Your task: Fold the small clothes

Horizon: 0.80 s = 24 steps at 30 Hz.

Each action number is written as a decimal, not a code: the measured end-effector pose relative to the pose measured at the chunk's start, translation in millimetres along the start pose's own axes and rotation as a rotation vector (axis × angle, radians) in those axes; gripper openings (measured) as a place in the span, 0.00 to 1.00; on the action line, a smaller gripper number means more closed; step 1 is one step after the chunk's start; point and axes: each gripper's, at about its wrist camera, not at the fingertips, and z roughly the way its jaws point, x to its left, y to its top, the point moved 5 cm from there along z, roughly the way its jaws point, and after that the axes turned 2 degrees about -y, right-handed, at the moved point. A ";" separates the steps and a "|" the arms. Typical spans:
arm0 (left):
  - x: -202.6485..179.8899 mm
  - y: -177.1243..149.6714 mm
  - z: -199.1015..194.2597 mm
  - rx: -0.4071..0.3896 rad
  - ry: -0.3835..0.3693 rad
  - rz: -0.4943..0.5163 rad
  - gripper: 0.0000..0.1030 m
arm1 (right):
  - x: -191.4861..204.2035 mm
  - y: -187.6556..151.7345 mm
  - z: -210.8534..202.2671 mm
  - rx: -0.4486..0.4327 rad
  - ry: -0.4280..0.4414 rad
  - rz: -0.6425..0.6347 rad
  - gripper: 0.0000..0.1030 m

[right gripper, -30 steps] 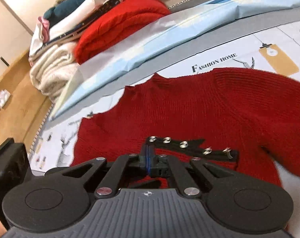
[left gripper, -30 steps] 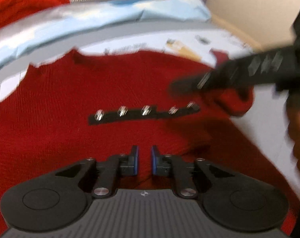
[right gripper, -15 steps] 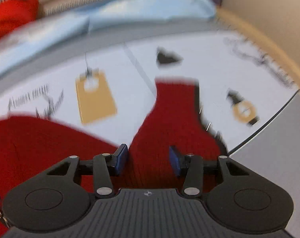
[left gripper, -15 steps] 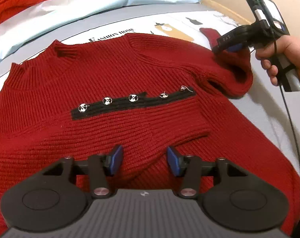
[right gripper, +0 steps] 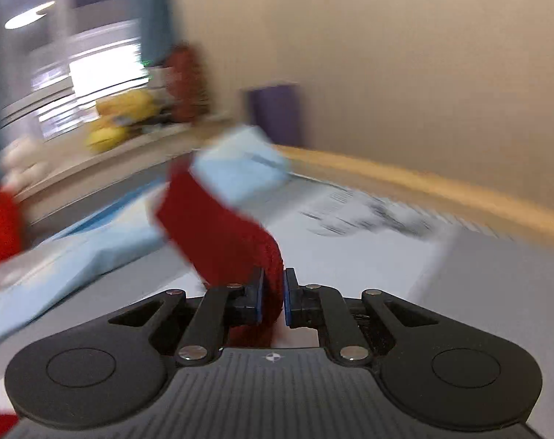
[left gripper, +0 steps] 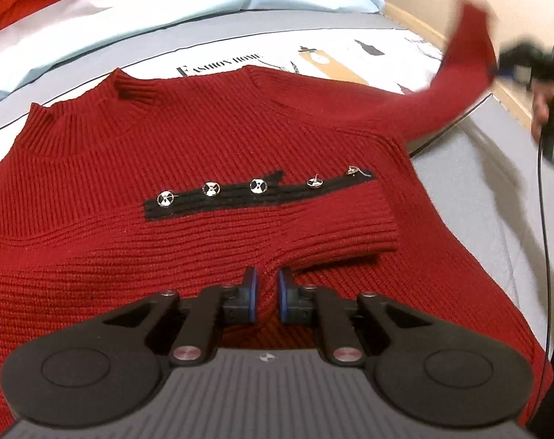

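Left wrist view: dark red ribbed knit sweater (left gripper: pixel 203 153) lies flat on the printed bed sheet (left gripper: pixel 350 47), collar away from the camera, black strip with silver buttons (left gripper: pixel 258 192) across it.
Left gripper (left gripper: pixel 266 294): jaws closing on a raised ridge of knit below the folded-in cuff; half a second ago they stood spread.
Right gripper (right gripper: pixel 274 298): closing too, pinching the red sleeve (right gripper: pixel 218 226), which it straddled while spread half a second ago.
Sleeve now: lifted off the bed, stretched out to the sweater's side (left gripper: pixel 456 84); before, it lay bunched.
Meaning: sleeve looks ready to fold across the body.
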 end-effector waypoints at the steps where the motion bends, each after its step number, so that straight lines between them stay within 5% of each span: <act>1: -0.1 0.0 0.8 0.000 0.000 0.003 0.12 | -18.7 -12.5 9.1 0.059 -0.064 0.041 0.10; 6: 0.3 -0.5 1.2 0.000 -0.004 0.006 0.12 | -87.2 -82.8 53.2 0.384 -0.141 0.299 0.14; 10: -1.3 -0.4 -1.7 -0.011 0.004 0.020 0.08 | -102.2 -74.9 53.0 0.371 -0.094 0.425 0.13; 15: 23.1 12.6 -31.9 -0.094 0.075 -0.043 0.06 | -103.3 -77.3 46.8 0.386 -0.176 0.407 0.10; 17: 43.8 18.2 -51.5 -0.136 0.117 -0.089 0.06 | -86.1 -71.6 40.6 0.390 -0.291 0.277 0.21; 19: 73.1 19.8 -75.3 -0.179 0.171 -0.150 0.06 | -69.5 -66.0 32.8 0.360 -0.383 0.167 0.47; 24: 163.4 -3.7 -135.6 -0.231 0.363 -0.295 0.06 | 7.4 -56.8 6.0 0.311 -0.102 0.055 0.49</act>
